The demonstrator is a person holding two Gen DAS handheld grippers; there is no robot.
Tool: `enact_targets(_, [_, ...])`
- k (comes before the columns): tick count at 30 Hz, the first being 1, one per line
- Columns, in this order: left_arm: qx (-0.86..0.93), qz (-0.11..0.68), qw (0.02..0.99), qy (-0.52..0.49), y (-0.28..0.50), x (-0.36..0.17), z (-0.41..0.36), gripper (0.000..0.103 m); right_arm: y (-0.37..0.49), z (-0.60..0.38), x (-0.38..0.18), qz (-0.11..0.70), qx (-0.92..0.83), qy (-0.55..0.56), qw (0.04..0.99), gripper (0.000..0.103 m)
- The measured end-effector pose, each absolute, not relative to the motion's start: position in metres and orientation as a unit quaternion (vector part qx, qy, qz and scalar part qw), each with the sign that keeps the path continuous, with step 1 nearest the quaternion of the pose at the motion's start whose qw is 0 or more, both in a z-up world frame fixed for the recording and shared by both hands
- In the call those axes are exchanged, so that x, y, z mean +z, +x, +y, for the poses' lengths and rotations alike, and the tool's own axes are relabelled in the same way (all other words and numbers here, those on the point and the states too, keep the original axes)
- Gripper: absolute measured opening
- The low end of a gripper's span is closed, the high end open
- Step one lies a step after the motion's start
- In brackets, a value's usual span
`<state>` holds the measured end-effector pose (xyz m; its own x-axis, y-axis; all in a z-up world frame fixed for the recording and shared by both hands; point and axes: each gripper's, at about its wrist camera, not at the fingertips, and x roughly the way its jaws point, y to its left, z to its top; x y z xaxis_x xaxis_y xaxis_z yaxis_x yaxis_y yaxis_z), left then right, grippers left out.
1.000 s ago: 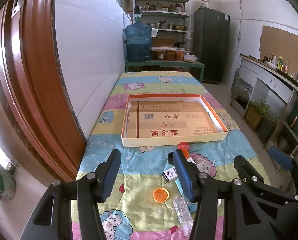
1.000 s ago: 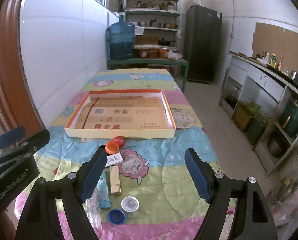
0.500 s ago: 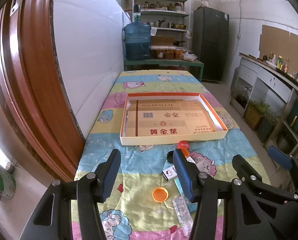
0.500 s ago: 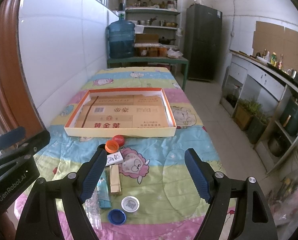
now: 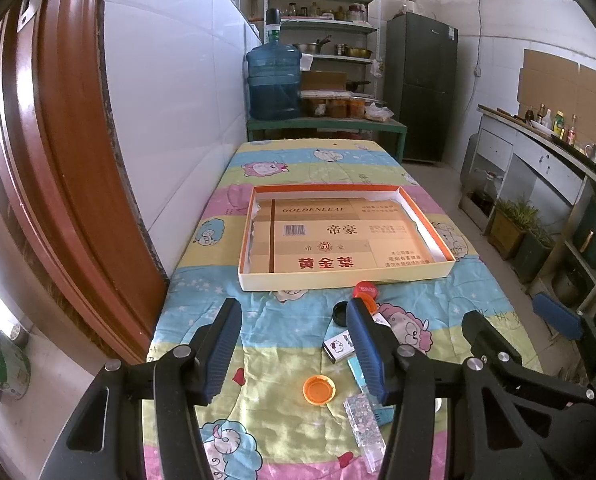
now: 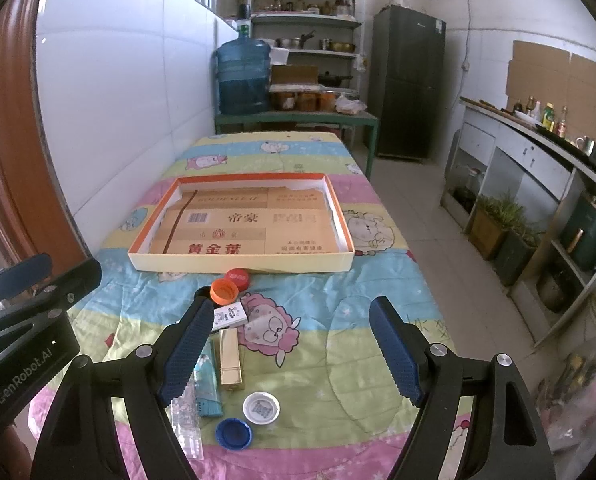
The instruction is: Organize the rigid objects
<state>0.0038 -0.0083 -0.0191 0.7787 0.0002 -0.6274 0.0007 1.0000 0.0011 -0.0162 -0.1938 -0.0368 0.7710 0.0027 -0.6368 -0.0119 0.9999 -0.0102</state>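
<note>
Tray (image 5: 345, 276) nearer now (cartoon quilt (image 5: 298, 160), kitchen).

Cardboard liner (image 5: 337, 240) in the shallow tray (image 5: 345, 278), centre of the left wrist view: "GOLDENLEAF" in brown capitals along its far strip; a barcode below it; "帝豪" at mid-panel; "黄金葉" in large red characters near the front edge. Small print at lower right, not readable.

Left hand-held gripper (image 6: 30, 344) body, lower left of the right wrist view: "GenRobot.AI" in white.

Red cap (image 6: 237, 278): white lettering, illegible.
</note>
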Motion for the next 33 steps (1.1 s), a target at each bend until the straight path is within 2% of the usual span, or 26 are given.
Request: enact_targets(33, [-0.003,0.338,0.941,-0.002,0.0008,-0.0261,-0.0145,0.055,-0.0140,-0.1930,-0.0378,0.341,0.004,-0.006,0.940,0.081])
